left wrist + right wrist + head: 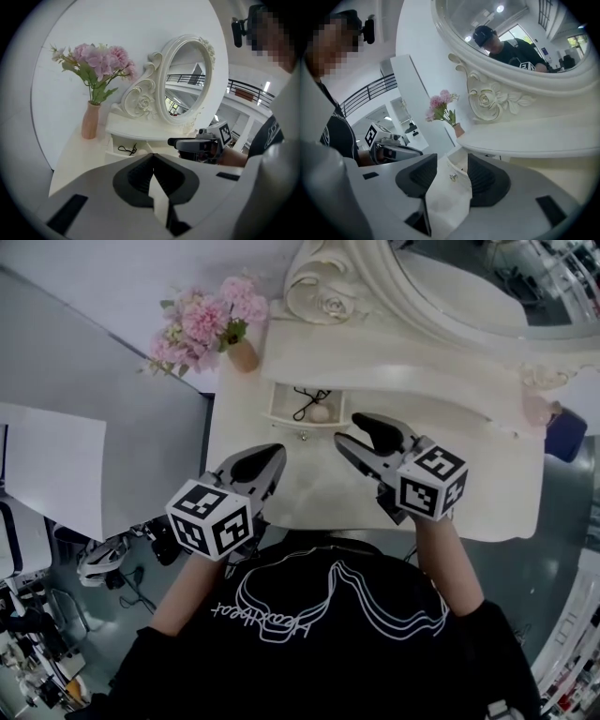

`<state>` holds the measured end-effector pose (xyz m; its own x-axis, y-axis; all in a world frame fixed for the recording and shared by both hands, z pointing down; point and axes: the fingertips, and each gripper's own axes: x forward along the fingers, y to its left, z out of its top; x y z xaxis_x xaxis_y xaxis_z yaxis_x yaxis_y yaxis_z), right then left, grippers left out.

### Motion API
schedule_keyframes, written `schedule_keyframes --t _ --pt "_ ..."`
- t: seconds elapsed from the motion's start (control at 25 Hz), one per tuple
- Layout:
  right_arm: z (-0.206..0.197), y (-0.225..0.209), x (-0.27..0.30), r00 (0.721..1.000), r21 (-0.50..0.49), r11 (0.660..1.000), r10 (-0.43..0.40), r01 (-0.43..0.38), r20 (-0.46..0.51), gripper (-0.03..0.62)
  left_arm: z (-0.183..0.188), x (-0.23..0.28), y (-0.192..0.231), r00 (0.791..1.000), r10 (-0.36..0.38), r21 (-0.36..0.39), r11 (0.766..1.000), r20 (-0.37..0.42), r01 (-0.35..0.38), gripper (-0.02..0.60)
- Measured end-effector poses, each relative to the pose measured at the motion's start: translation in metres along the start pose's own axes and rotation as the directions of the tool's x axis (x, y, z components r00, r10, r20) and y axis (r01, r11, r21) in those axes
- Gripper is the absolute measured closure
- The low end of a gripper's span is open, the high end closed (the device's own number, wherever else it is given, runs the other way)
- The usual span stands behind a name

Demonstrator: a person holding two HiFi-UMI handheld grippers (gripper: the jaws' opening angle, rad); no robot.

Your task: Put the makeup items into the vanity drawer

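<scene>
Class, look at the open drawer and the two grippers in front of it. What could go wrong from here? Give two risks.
1. The open, empty right gripper sits close to the open drawer. A careless push there might snag the black cord lying inside.
2. The vase of flowers stands near the drawer. A wide sweep of the shut left gripper could tip it.

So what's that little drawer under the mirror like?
The drawer is small, cream-white like the vanity, looks like painted wood, and is pulled open from the raised shelf below the mirror. A small shiny knob sits on its front. Inside lie a thin black looped cord and a pale rounded item.
</scene>
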<state>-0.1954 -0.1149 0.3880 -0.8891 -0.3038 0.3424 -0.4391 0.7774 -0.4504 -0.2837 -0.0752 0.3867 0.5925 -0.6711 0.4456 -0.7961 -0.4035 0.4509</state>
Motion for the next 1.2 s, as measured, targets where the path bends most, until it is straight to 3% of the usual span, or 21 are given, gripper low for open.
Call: schedule_keyframes --t 0.28,0.48,0.8,1.2 --pt "0.003 0.028 -0.049 0.997 -0.015 1.000 0.018 -0.017 0.071 0.476 0.004 -0.004 -0.053 0.999 -0.030 0.027 0.999 0.036 0.029 0.578" --pt "-0.001 0.053 -0.087 0.993 -0.068 0.997 0.038 -0.031 0.108 0.589 0.008 -0.015 -0.096 0.995 -0.059 0.044 0.997 0.077 0.056 0.578" --pt "-0.008 0.082 -0.127 0.985 -0.051 0.996 0.085 -0.079 0.148 0.589 0.001 -0.025 -0.150 0.990 -0.096 0.074 0.993 0.105 0.088 0.578" --pt "-0.014 0.094 -0.157 0.983 -0.091 0.995 0.048 -0.032 0.176 0.588 -0.003 -0.036 -0.182 0.987 -0.100 0.123 0.989 0.129 0.085 0.578"
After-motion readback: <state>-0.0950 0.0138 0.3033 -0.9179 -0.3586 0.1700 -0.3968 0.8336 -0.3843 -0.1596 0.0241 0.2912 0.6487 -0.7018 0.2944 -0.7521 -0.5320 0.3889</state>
